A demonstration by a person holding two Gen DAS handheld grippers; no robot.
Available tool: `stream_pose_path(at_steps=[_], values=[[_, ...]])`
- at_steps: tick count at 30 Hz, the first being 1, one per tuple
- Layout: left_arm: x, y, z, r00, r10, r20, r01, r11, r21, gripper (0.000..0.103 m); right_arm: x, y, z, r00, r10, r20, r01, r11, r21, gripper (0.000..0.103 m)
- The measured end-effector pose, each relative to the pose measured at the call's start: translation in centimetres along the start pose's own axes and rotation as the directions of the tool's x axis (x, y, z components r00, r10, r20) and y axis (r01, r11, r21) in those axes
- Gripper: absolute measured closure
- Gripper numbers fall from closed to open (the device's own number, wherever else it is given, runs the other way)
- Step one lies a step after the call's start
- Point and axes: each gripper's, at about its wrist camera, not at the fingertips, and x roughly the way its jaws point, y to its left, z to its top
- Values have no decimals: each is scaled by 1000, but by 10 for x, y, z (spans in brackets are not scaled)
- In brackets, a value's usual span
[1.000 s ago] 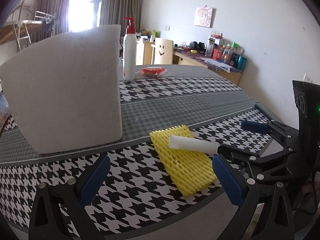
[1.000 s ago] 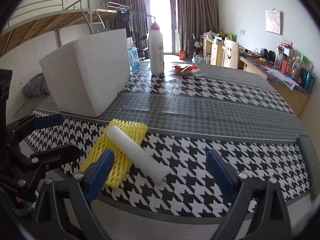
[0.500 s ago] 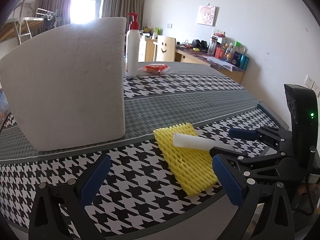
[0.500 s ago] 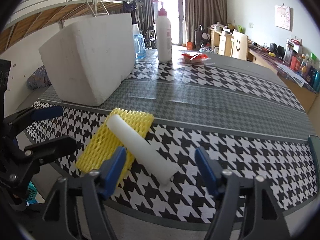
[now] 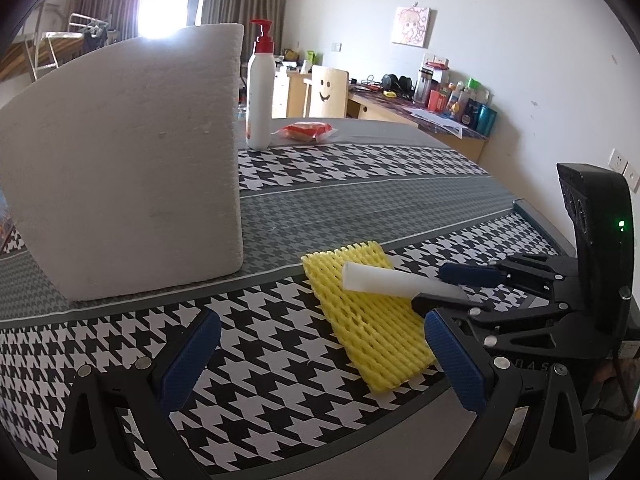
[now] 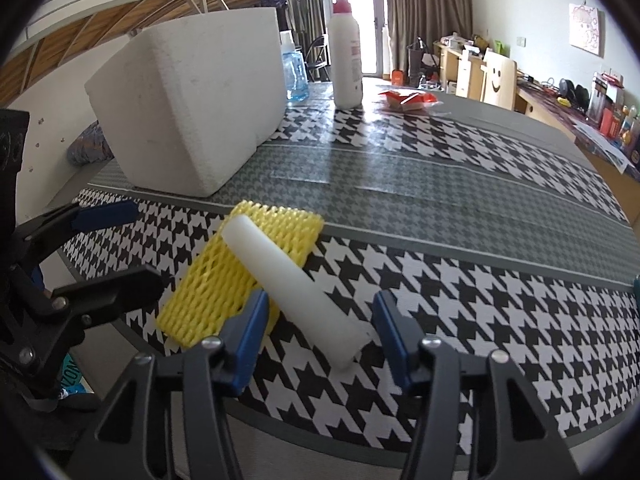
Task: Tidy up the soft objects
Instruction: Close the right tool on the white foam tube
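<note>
A white foam tube lies slantwise near the front edge of the tabletop, its far end resting on a flat yellow foam net and its near end down on the houndstooth cloth. The right hand-held gripper straddles that near end: its two blue pads stand on either side of the tube, the jaws closing in but the pads not yet pressing on it, with a gap showing on both sides. The left hand-held gripper hangs a little to the left of the net, jaws wide apart with only bare cloth between them; from the right wrist view its black fingers show at the left edge, close beside the net but not touching it. Behind the net, toward the left, stands a big white foam block, well clear of the tube and just behind the grey band of the cloth. Farther back are a white pump bottle with a red top, a blue-tinted bottle half hidden behind the block, and a red and white packet lying flat. Nothing lies between the right hand-held gripper and the tube; the net under the tube's far end is the only thing touching it.
</note>
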Motion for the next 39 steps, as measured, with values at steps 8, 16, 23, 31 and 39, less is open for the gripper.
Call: stream_pose_path(at_steps=[8, 16, 23, 31, 39], values=[[4, -8, 1, 1000, -8, -4, 8, 1000, 19, 1, -7, 4, -1, 1000, 21, -4, -21, 999, -25, 75], [10, -18, 6, 1000, -11, -1, 11, 999, 35, 1, -16, -8, -3, 997, 71, 21, -72, 996, 45, 81], [17, -27, 10, 1000, -18, -1, 18, 998, 66, 1, -28, -8, -3, 996, 67, 56, -71, 996, 62, 81], [32, -30, 9, 998, -21, -62, 25, 998, 64, 12, -21, -15, -6, 998, 58, 31, -61, 993, 102, 81], [43, -34, 5, 994, 1, -106, 9, 995, 97, 27, -19, -14, -7, 998, 64, 21, -66, 992, 104, 81]])
